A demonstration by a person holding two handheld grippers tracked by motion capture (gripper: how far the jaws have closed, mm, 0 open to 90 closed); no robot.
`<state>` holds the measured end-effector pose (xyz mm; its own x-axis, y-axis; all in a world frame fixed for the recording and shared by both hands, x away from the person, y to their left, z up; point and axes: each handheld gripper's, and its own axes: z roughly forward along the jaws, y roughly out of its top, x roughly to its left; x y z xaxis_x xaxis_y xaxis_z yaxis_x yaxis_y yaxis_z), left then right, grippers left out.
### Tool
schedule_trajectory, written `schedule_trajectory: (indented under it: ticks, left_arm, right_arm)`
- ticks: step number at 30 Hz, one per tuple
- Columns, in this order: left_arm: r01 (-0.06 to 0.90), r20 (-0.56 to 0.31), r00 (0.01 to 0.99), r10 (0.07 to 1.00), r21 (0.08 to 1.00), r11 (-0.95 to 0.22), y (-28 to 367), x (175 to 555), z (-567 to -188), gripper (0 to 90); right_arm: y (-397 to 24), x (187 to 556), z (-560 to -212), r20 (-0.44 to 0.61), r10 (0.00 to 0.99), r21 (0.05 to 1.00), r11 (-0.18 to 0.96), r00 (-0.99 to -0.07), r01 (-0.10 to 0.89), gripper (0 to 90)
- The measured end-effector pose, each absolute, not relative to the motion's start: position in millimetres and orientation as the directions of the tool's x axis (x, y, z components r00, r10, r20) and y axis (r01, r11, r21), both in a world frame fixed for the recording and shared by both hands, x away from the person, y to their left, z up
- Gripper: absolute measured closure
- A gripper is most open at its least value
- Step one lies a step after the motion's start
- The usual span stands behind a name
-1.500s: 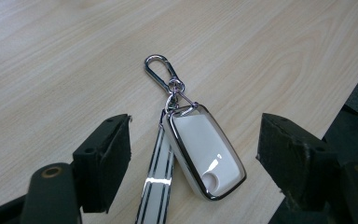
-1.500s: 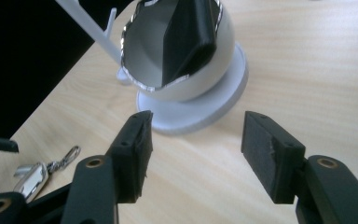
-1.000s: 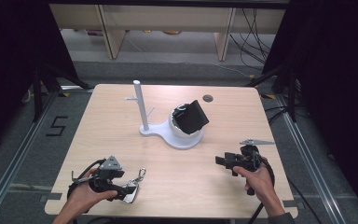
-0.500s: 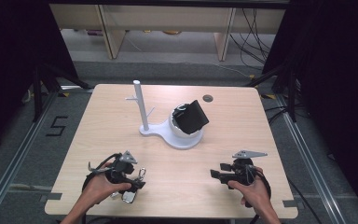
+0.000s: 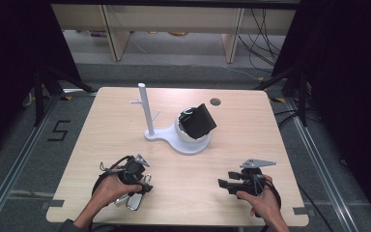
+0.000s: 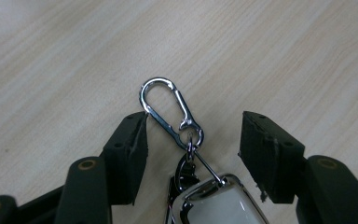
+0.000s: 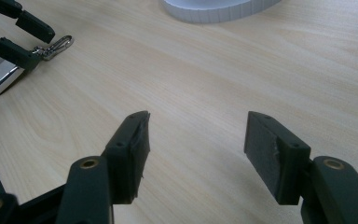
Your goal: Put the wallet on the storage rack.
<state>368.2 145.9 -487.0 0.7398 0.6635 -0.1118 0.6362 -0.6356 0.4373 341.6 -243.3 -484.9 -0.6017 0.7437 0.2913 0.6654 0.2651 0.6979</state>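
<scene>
Keychain: a silver carabiner clip [image 6: 170, 108] linked by a small ring to a white, chrome-rimmed fob [image 6: 216, 203], lying flat on the wooden surface [image 5: 251, 130] near its front-left edge.
Keychain axis: in the left gripper view the long axis runs from the fob at the bottom up to the clip, whose rounded end points away from the camera and leans slightly left; in the high view the fob [image 5: 133, 202] lies nearest the person.
Left claw [image 6: 193, 140]: its jaws straddle the clip's lower end and ring; the left jaw's edge is at or just against the clip's side, the right jaw stands apart from it. The jaws have just been closing with the clip between them, not yet clamped on it.
Left hand [image 5: 111, 186]: comes in from the bottom edge, wrapped around the gripper body, claw low over the surface and aimed forward and slightly right.
Right claw [image 7: 196, 140]: released, jaws apart over bare wood, nothing between them.
Right hand [image 5: 261, 198]: rests near the front-right edge, claw held level and aimed left toward the keychain.
Farther off: a white stand [image 5: 147, 116] with an upright peg post, and on its round base a black box-shaped item [image 5: 199, 121], tilted, at mid-surface.
</scene>
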Motion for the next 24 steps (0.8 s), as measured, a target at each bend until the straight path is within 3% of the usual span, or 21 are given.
schedule_trajectory:
  ticks: [11,24]
  left_arm:
    - [0.656,-0.129,0.728,0.674,0.42,-0.628,147.9,369.3,-489.0,46.5]
    - [0.576,-0.048,0.787,0.615,0.413,-0.705,134.6,367.4,-488.3,55.5]
  right_arm:
    - [-242.6,336.8,-484.2,0.303,0.739,0.7,0.257,-0.602,0.667,40.8]
    - [-243.3,336.4,-485.1,0.308,0.745,0.685,0.258,-0.592,0.681,40.4]
